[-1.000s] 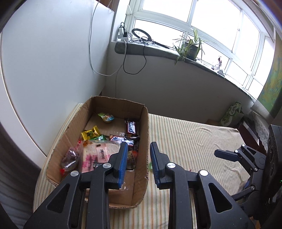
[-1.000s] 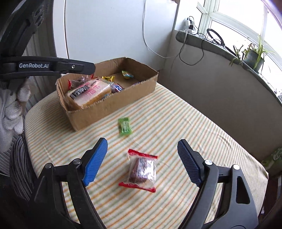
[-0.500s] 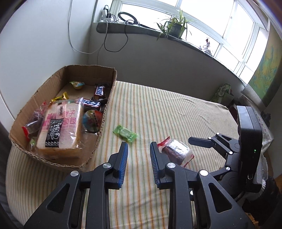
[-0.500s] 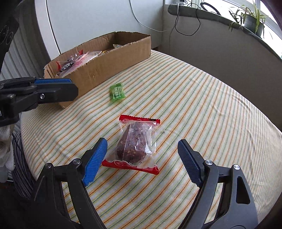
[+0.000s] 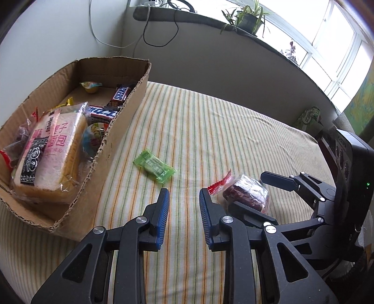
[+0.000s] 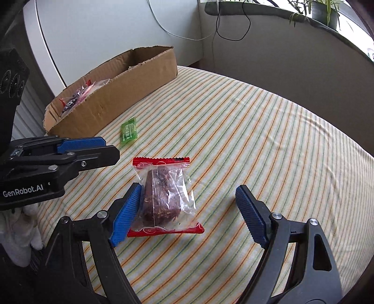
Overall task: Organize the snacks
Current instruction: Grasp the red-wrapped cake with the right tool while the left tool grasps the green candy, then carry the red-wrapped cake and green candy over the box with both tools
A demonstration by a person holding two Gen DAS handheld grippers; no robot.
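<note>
A brown cake in a clear wrapper with red ends (image 6: 163,198) lies on the striped cloth. My right gripper (image 6: 190,215) is open around it, its left pad touching the wrapper; the cake also shows in the left wrist view (image 5: 245,191). A small green candy packet (image 5: 154,168) lies between the cake and the cardboard box (image 5: 116,131); it shows in the right wrist view too (image 6: 128,132). The box holds a bread pack (image 5: 49,152), chocolate bars (image 5: 120,93) and other sweets. My left gripper (image 5: 183,201) is empty, its jaws a narrow gap apart, just short of the green packet.
The striped cloth (image 6: 268,131) covers a rounded table beside a white wall. A window sill with cables and a potted plant (image 5: 247,18) runs behind. The box (image 6: 112,100) stands at the table's left edge.
My left gripper swung from above the box to low over the cloth near the green packet. My right gripper moved forward and down until its jaws flank the cake.
</note>
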